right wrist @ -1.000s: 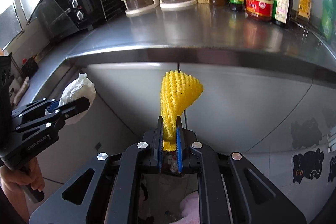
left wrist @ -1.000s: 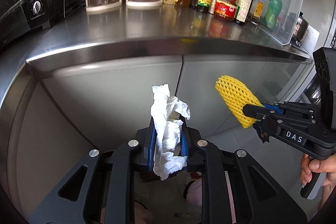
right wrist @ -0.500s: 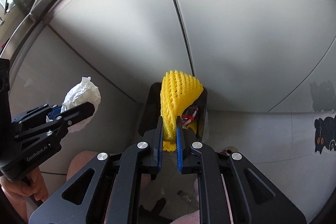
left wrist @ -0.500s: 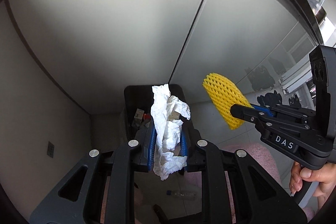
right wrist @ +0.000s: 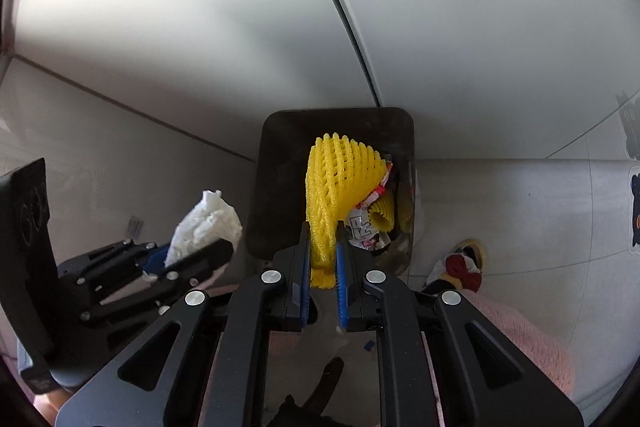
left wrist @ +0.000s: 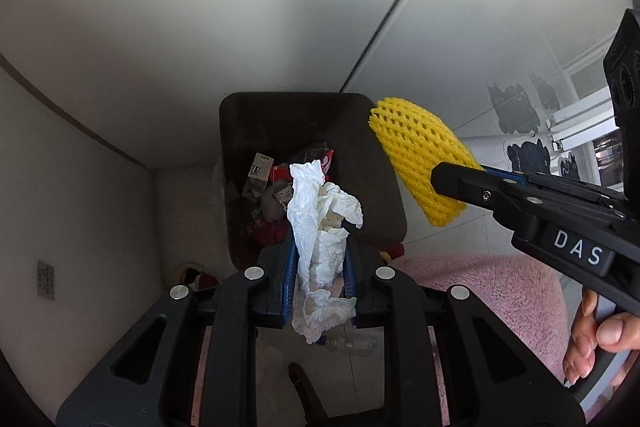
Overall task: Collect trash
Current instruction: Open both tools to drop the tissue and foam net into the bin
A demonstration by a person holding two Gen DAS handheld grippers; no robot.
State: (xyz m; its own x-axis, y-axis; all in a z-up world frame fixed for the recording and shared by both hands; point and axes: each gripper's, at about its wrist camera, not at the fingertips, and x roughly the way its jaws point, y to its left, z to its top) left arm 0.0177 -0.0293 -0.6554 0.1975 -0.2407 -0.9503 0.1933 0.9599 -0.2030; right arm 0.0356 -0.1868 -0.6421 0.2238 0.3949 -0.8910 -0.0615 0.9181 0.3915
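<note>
1. Two grippers point steeply down at a dark trash bin [left wrist: 384,187] on the floor; a second ago we faced the steel tabletop with its bottles and appliances, which is now out of sight.
2. Our left gripper [left wrist: 320,259] is clamped on a crumpled white tissue [left wrist: 320,219], as it was a second ago; the tissue stands up between the blue pads [left wrist: 291,267] and hangs just over the near edge of the bin's opening.
3. Our right gripper [right wrist: 323,259] is closed on a yellow foam net [right wrist: 336,183], its grip unchanged; the net rises from the pads [right wrist: 342,291] in front of the bin's [right wrist: 280,167] opening.
4. Half a second ago the bin was small and partly hidden behind the held trash; now it fills the middle of both views, and we see wrappers [left wrist: 276,183] and another yellow net piece [right wrist: 382,213] inside it.
5. In the left view the right gripper [left wrist: 452,183] sits to the right of the bin, the net [left wrist: 420,163] beside its rim, with a hand [left wrist: 600,343] on the handle.
6. In the right view the left gripper [right wrist: 200,255] and tissue [right wrist: 208,223] sit just left of the bin.
7. White cabinet doors [left wrist: 200,7] stand behind the bin, and a pink fuzzy cloth [left wrist: 500,291] lies at lower right.
</note>
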